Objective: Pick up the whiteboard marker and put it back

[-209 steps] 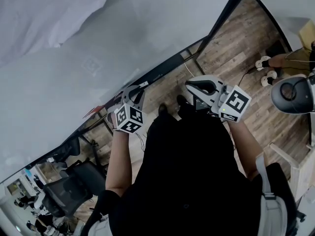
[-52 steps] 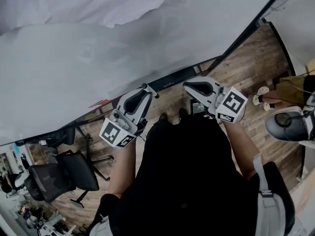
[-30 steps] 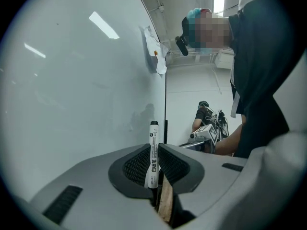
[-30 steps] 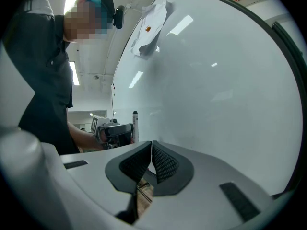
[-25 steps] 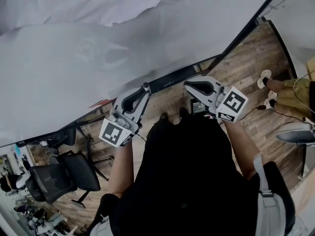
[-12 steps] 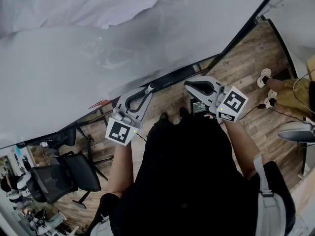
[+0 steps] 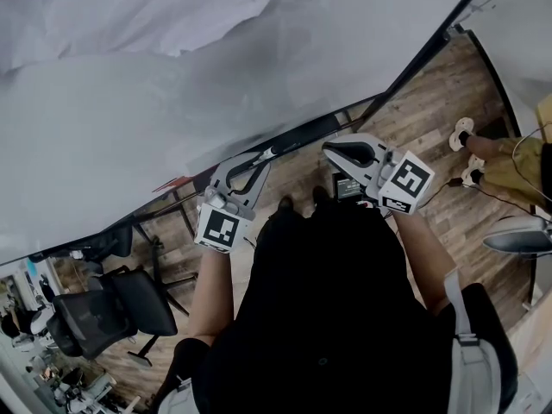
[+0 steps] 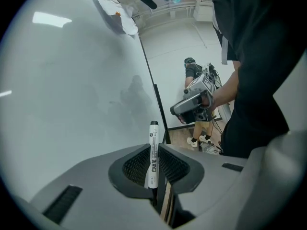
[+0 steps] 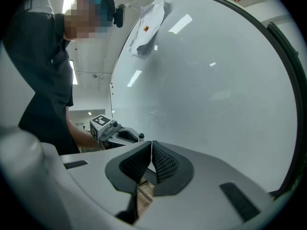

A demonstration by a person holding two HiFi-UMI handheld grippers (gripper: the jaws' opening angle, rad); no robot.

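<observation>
The left gripper clamps the whiteboard marker between its fingers. The marker's black end reaches past the fingertips, close in front of the whiteboard and just beside the board's black lower edge. The right gripper waits near the same edge, its fingers pressed together on nothing. I judge the step is putting the marker back. It is better to bring it down slowly along that edge and release only when it rests there, otherwise it may drop to the wooden floor.
</observation>
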